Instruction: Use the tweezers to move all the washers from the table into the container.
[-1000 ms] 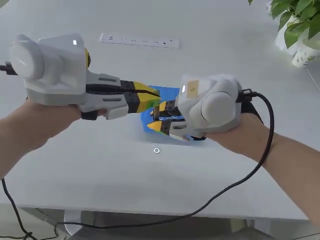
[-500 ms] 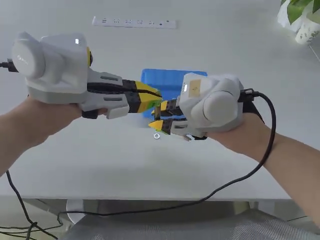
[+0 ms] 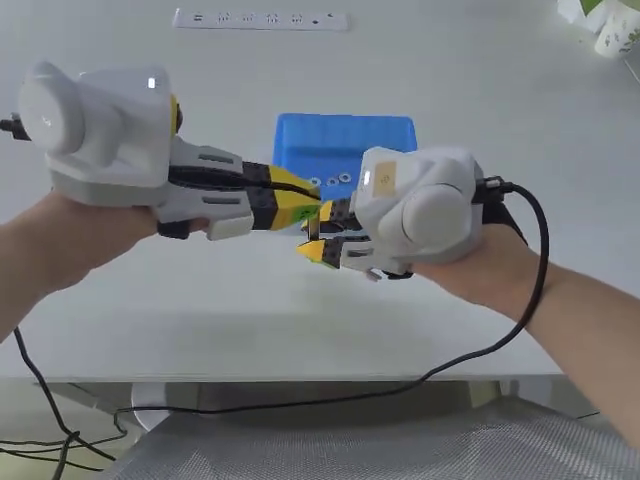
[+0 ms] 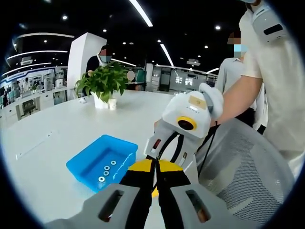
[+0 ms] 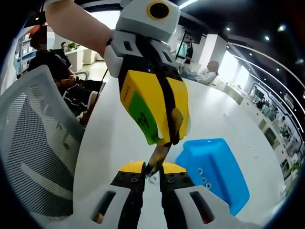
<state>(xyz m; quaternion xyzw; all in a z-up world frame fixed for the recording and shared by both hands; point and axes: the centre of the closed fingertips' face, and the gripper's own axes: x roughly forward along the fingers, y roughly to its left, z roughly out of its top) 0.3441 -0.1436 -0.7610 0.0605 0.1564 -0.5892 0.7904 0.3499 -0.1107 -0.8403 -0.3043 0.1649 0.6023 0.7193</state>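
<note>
Tweezers (image 5: 159, 155) run from the left tool (image 5: 166, 137), which is clenched on their upper end, down into the right tool (image 5: 152, 176), whose jaws press in on the tips. Whether a washer sits there I cannot tell. Both tools meet just above the white tabletop (image 3: 200, 310), near the front edge of the blue container (image 3: 300, 140), where several washers (image 3: 335, 181) lie.

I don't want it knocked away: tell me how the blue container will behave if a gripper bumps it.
The blue container looks like thin plastic holding only a few washers, so probably light and apt to slide on the smooth white table. It is low and wide, so tipping seems unlikely.
</note>
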